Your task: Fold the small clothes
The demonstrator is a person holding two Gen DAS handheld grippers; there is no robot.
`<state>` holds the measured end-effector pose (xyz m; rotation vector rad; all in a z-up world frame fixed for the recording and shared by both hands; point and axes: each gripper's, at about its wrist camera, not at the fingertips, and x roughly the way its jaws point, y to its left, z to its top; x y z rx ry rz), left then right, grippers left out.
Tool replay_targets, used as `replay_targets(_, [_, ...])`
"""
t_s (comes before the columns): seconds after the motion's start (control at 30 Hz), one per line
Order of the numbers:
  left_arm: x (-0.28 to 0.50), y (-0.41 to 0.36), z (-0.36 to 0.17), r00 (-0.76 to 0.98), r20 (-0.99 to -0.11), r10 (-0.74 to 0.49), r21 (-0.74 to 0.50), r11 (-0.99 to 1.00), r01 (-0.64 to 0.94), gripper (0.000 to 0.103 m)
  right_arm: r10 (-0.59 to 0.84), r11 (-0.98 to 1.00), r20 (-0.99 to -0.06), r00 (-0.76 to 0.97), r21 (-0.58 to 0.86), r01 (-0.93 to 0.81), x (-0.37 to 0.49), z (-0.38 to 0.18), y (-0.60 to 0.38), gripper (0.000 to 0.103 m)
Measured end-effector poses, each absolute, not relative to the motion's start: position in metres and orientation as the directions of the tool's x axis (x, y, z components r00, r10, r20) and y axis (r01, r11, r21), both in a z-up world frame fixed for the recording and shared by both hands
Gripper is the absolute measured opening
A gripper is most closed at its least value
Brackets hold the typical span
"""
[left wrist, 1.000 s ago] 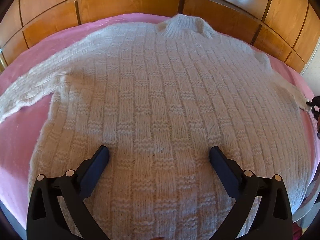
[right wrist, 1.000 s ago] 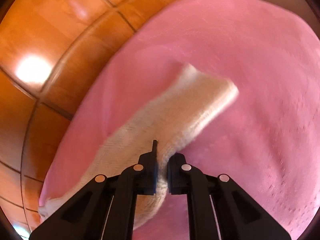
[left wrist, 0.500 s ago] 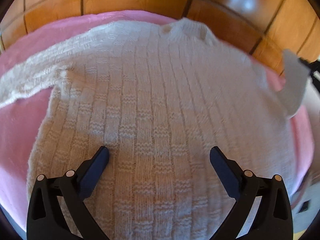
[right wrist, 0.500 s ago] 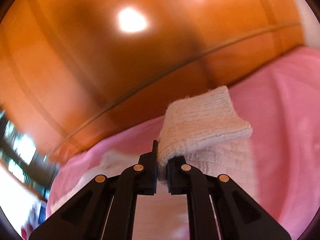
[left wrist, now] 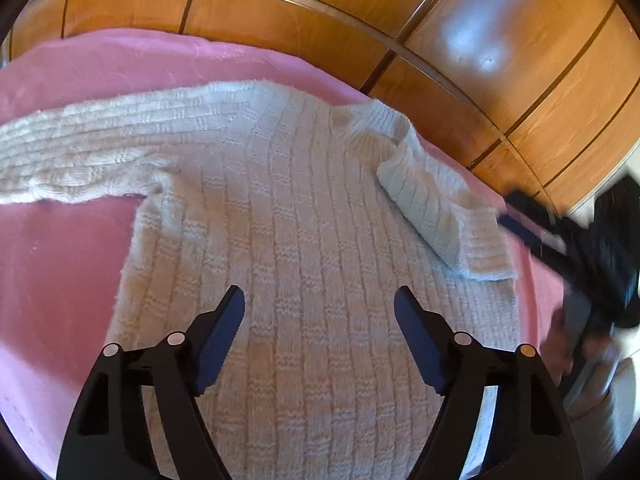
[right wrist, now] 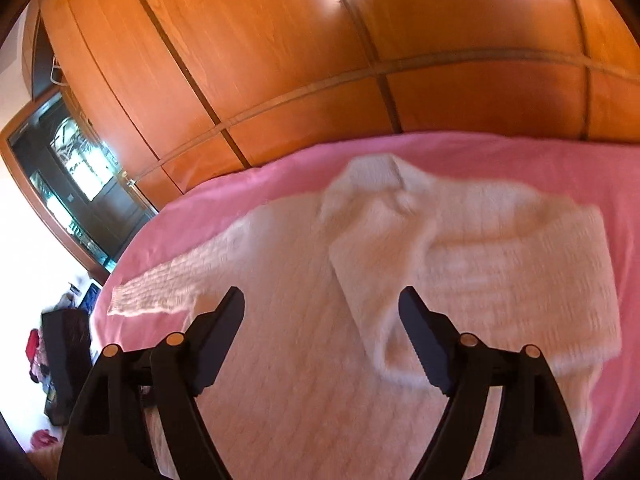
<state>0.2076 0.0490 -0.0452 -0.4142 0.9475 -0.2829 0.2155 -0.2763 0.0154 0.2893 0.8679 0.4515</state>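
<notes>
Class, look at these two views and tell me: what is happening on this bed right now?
A person with a gripper in each hand is folding a white knitted sweater spread flat on a pink bedcover. The sweater's right sleeve already lies folded in across the chest, while the left sleeve is stretched out to the side. The right gripper hangs open just above the folded sleeve, holding nothing. The left gripper is open too, over the sweater's lower body.

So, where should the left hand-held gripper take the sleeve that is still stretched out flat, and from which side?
Probably at the cuff end of the outstretched sleeve, coming from beyond the cuff, since that end lies flat on the pink cover. The left hand-held gripper is open over the sweater's body.
</notes>
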Motion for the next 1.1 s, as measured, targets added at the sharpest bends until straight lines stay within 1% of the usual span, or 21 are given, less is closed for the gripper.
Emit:
replay_targets(0.07, [0.215,0.045,-0.043,0.549,-0.715,-0.432,-0.482,0.874,0.06,0.076,0.468,0.879,-0.678,0.567,0.426,-0.216,0.203,0.007,-0.291,0.085])
replay_targets(0.17, [0.229,0.031,-0.035,0.547,-0.703,-0.455,-0.49,0.867,0.092,0.076,0.44,0.885,-0.7,0.562,0.444,-0.139,0.172,-0.006,-0.324,0.087])
replay_targets(0.3, [0.252,-0.022,-0.01,0.55,-0.7,-0.456,-0.412,0.886,0.21,0.076,0.409,0.881,-0.723,0.558,0.472,-0.034,0.142,-0.024,-0.362,0.09])
replay_targets(0.37, [0.267,-0.054,-0.003,0.541,-0.717,-0.439,-0.351,0.898,0.264,0.076,0.411,0.872,-0.727,0.55,0.489,-0.006,0.13,-0.034,-0.37,0.09])
replay_targets(0.47, [0.292,-0.096,-0.006,0.507,-0.756,-0.414,-0.293,0.907,0.303,0.076,0.398,0.884,-0.731,0.555,0.468,-0.016,0.122,-0.044,-0.366,0.092])
replay_targets(0.53, [0.314,-0.123,-0.015,0.479,-0.799,-0.362,-0.236,0.923,0.304,0.071,0.379,0.899,-0.728,0.572,0.436,-0.041,0.12,-0.046,-0.36,0.095])
replay_targets(0.6, [0.337,-0.142,-0.029,0.445,-0.845,-0.297,-0.174,0.939,0.295,0.071,0.369,0.909,-0.727,0.579,0.413,-0.06,0.119,-0.046,-0.355,0.099])
replay_targets(0.63, [0.349,-0.15,-0.039,0.425,-0.87,-0.249,-0.136,0.951,0.278,0.07,0.362,0.914,-0.726,0.585,0.399,-0.069,0.119,-0.048,-0.353,0.1])
replay_targets(0.67, [0.357,-0.154,-0.047,0.415,-0.882,-0.224,-0.116,0.956,0.268,0.064,0.355,0.919,-0.726,0.589,0.387,-0.077,0.118,-0.048,-0.351,0.1])
replay_targets(0.7, [0.364,-0.156,-0.054,0.415,-0.889,-0.192,-0.088,0.962,0.257,0.043,0.348,0.924,-0.727,0.591,0.372,-0.086,0.118,-0.05,-0.35,0.101])
replay_targets(0.73, [0.368,-0.155,-0.056,0.423,-0.889,-0.175,-0.074,0.967,0.245,0.031,0.344,0.928,-0.729,0.592,0.358,-0.098,0.117,-0.05,-0.348,0.101])
replay_targets(0.77, [0.37,-0.151,-0.053,0.434,-0.881,-0.187,-0.09,0.968,0.234,0.021,0.343,0.931,-0.73,0.591,0.35,-0.108,0.117,-0.05,-0.347,0.101])
replay_targets(0.8, [0.371,-0.141,-0.044,0.455,-0.861,-0.228,-0.141,0.966,0.219,0.014,0.346,0.931,-0.731,0.588,0.346,-0.117,0.117,-0.049,-0.346,0.101])
replay_targets(0.83, [0.37,-0.132,-0.037,0.475,-0.839,-0.264,-0.184,0.961,0.209,0.014,0.359,0.926,-0.73,0.582,0.357,-0.123,0.117,-0.048,-0.347,0.101])
replay_targets(0.93, [0.36,-0.082,0.003,0.593,-0.681,-0.43,-0.38,0.9,0.216,0.014,0.436,0.882,-0.702,0.563,0.457,-0.113,0.118,-0.042,-0.36,0.1])
replay_targets(1.0, [0.351,-0.051,0.016,0.637,-0.597,-0.488,-0.457,0.859,0.231,0.014,0.465,0.857,-0.673,0.575,0.505,-0.103,0.121,-0.031,-0.37,0.1])
replay_targets(1.03, [0.347,-0.036,0.017,0.647,-0.572,-0.504,-0.479,0.846,0.235,0.014,0.475,0.846,-0.655,0.588,0.523,-0.1,0.124,-0.025,-0.375,0.1])
replay_targets(1.1, [0.342,-0.016,0.008,0.658,-0.572,-0.49,-0.479,0.85,0.217,0.014,0.479,0.835,-0.631,0.611,0.542,-0.096,0.129,-0.017,-0.381,0.1])
